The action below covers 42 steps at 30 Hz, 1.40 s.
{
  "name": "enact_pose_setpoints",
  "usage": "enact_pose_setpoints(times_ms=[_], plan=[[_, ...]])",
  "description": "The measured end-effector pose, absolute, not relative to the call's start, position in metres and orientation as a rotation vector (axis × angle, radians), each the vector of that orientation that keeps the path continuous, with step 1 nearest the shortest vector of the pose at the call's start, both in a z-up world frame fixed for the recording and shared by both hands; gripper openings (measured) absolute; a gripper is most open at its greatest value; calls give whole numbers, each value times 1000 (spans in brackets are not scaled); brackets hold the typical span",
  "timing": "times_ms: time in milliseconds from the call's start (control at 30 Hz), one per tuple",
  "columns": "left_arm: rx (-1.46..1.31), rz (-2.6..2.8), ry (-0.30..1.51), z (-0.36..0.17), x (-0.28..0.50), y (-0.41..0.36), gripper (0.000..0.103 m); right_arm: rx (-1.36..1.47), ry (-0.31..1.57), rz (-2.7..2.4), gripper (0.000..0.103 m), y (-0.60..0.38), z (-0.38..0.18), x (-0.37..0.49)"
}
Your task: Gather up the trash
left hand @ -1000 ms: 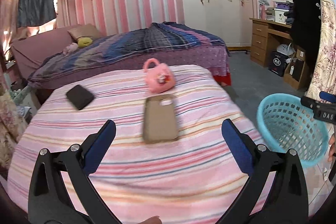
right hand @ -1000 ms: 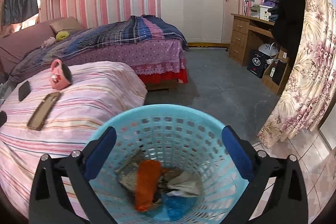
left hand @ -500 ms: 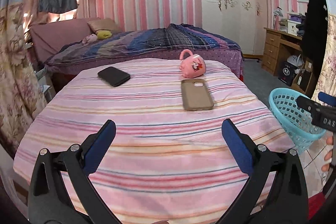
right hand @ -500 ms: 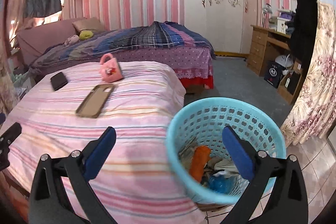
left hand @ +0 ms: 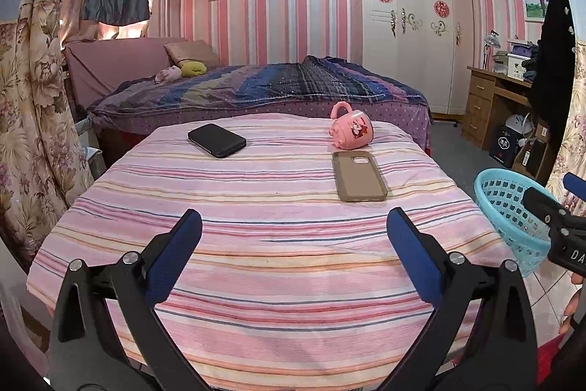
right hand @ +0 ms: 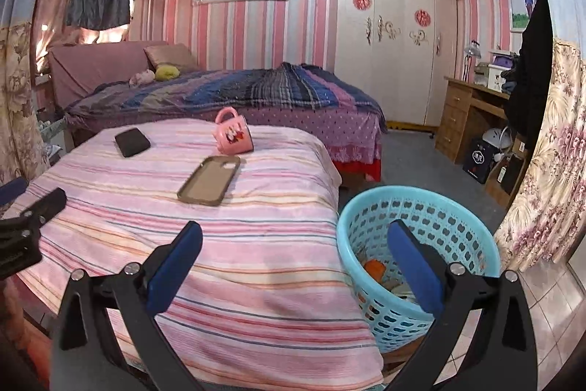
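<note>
A light blue plastic basket (right hand: 421,226) stands on the floor at the right of the striped table; it also shows in the left wrist view (left hand: 509,207). Orange and grey trash (right hand: 377,270) lies in its bottom. My left gripper (left hand: 293,259) is open and empty above the near edge of the pink striped tablecloth (left hand: 256,226). My right gripper (right hand: 293,266) is open and empty, above the table's right edge and the basket's near rim.
On the cloth lie a black phone (left hand: 217,140), a tan phone case (left hand: 359,175) and a tipped pink mug (left hand: 351,131). A bed (left hand: 256,87) stands behind, a wooden desk (right hand: 472,112) at the right, floral curtains at both sides.
Both grippers have pulled back and up from the table and basket. The right one has swung left, away from over the basket. Both stay open.
</note>
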<state>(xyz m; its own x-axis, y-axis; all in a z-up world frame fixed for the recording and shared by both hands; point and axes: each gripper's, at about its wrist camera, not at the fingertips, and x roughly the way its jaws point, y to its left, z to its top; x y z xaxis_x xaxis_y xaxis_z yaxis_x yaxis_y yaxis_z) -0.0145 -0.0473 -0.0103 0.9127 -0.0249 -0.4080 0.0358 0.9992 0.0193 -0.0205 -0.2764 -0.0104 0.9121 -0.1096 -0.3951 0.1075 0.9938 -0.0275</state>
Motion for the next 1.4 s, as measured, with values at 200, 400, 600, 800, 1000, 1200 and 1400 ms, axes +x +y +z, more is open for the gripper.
enact_pose_setpoints(times_ms=[200,400,600,800,1000,1200,1400], plan=[[29,-29,422,-12,-13,-45,98,-16,418,-106,99,-269,-9,-17],[22,-40,432,-14,-7,-46,98,-29,401,-115,99,-267,-5,-16],[22,-44,423,-14,-8,-49,98,-32,384,-117,99,-268,-4,-17],[15,-47,418,-14,-7,-50,98,-35,375,-125,99,-267,-2,-17],[22,-48,410,-14,-8,-52,98,-39,370,-126,99,-266,-1,-17],[18,-49,401,-13,-9,-51,98,-41,366,-129,99,-266,0,-18],[14,-49,399,-12,-10,-51,98,-49,357,-133,99,-266,1,-19]])
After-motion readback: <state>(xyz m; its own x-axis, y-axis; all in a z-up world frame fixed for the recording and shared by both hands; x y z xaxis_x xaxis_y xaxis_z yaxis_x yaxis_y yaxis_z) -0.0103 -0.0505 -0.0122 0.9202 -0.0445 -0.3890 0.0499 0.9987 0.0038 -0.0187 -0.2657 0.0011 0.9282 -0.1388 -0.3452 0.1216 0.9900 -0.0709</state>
